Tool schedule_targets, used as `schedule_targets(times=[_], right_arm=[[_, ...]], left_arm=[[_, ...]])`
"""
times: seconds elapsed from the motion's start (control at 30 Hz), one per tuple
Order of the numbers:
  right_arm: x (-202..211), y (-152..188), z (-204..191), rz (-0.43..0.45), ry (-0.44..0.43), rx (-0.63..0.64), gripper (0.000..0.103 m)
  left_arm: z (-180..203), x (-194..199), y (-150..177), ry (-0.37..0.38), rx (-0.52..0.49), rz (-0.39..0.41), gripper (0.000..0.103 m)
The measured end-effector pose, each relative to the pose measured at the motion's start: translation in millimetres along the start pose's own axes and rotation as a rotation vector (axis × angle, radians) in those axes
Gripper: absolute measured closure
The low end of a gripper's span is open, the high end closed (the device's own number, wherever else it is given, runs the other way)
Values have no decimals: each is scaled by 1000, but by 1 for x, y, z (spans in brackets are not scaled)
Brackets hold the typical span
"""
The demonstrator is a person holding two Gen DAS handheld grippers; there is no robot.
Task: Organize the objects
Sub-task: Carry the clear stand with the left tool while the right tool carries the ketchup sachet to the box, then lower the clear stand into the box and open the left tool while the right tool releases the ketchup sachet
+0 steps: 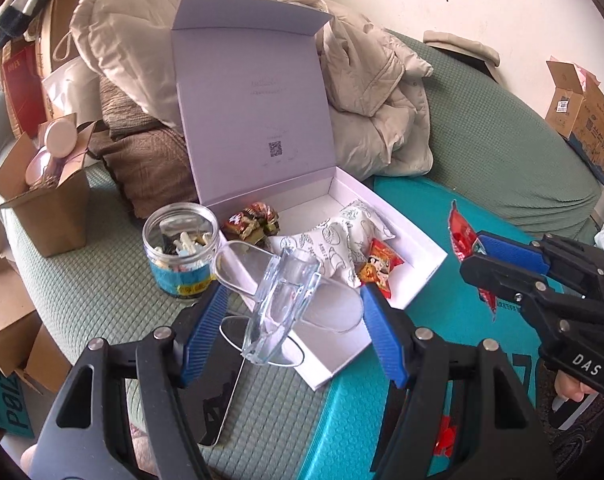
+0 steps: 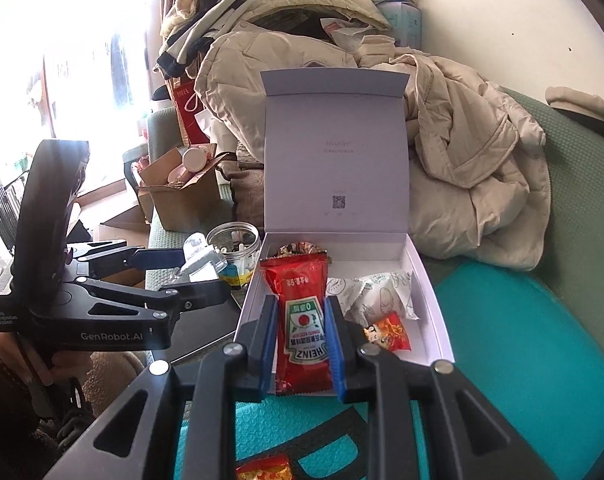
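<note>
A white box (image 1: 422,276) with its lid up lies on the green seat cover; it also shows in the right wrist view (image 2: 430,288). Inside are a white printed packet (image 1: 342,240), a small red snack packet (image 1: 378,268) and dark wrapped candies (image 1: 254,222). My left gripper (image 1: 294,324) stands wide open around a clear plastic piece (image 1: 282,300) over the box's near corner; I cannot tell if it grips it. My right gripper (image 2: 302,344) is shut on a red Heinz ketchup sachet (image 2: 302,320), held over the box's near edge.
A glass jar (image 1: 182,252) of small items stands left of the box. A phone (image 1: 214,392) lies by the left fingers. A teal mat (image 2: 502,340) lies under the box. An open cardboard box (image 1: 46,208) and beige jackets (image 1: 374,92) crowd the back.
</note>
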State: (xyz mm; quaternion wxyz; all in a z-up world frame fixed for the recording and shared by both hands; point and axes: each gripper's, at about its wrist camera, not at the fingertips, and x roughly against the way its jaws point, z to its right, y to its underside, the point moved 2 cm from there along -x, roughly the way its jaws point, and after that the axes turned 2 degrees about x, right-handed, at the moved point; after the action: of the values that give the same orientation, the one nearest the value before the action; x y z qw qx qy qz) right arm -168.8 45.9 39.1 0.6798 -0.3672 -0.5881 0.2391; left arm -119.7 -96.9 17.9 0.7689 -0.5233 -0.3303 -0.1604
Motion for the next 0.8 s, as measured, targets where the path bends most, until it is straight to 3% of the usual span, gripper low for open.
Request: schedule_targets(times=[0.13, 0.27, 0.57, 0.67, 0.8], right_arm=[[-8, -6, 11, -3, 5, -13, 80], [-19, -12, 22, -11, 21, -25, 80], [-44, -17, 58, -51, 89, -84, 80], [-51, -18, 68, -55, 110, -91, 80], [-53, -26, 80, -25, 127, -109, 80]], left_arm=[[4, -15, -11, 3, -13, -3, 35], [7, -31, -19, -52, -38, -5, 35], [5, -77, -37, -46, -49, -41, 35], [11, -90, -45, -92, -74, -40, 35], [24, -100, -64, -53, -100, -31, 35]])
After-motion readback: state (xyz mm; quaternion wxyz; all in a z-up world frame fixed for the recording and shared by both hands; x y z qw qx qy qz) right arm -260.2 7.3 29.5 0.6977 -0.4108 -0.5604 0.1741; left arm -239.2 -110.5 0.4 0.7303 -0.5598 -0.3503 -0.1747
